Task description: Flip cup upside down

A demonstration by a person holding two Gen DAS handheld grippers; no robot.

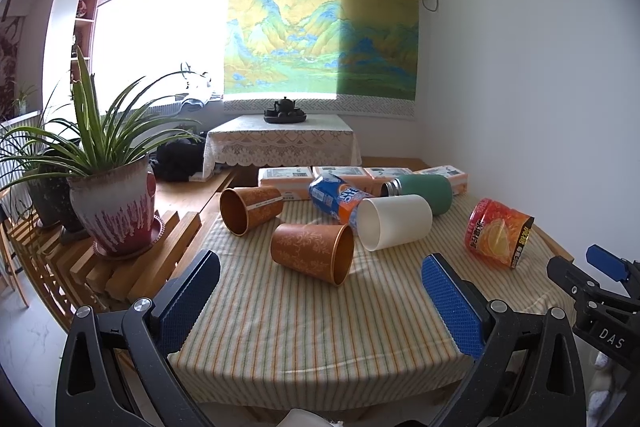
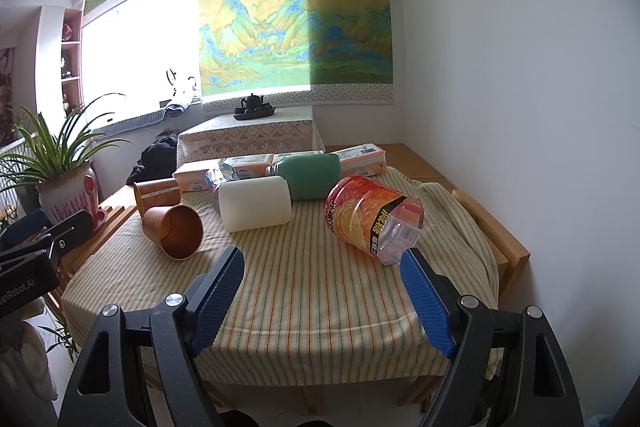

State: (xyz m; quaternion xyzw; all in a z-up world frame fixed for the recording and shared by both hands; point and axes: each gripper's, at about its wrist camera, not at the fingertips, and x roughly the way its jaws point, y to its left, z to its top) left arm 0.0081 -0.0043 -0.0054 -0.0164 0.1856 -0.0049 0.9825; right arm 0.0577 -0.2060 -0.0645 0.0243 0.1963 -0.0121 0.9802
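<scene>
Several cups lie on their sides on the striped tablecloth (image 1: 304, 323). A brown patterned cup (image 1: 310, 251) lies nearest, mouth to the right; it also shows in the right wrist view (image 2: 174, 231). A second brown cup (image 1: 250, 209) lies behind it, mouth to the left. A white cup (image 1: 394, 221) and a green flask (image 1: 424, 187) lie further right. My left gripper (image 1: 320, 267) is open and empty, just short of the near brown cup. My right gripper (image 2: 322, 259) is open and empty, beside a clear orange-labelled cup (image 2: 374, 217).
A blue and orange soda can (image 1: 334, 195) lies among the cups. Tissue packs (image 1: 286, 179) line the table's far edge. A potted plant (image 1: 114, 211) stands on a slatted wooden stand at the left. A lace-covered side table (image 1: 280, 139) with a tea set stands behind.
</scene>
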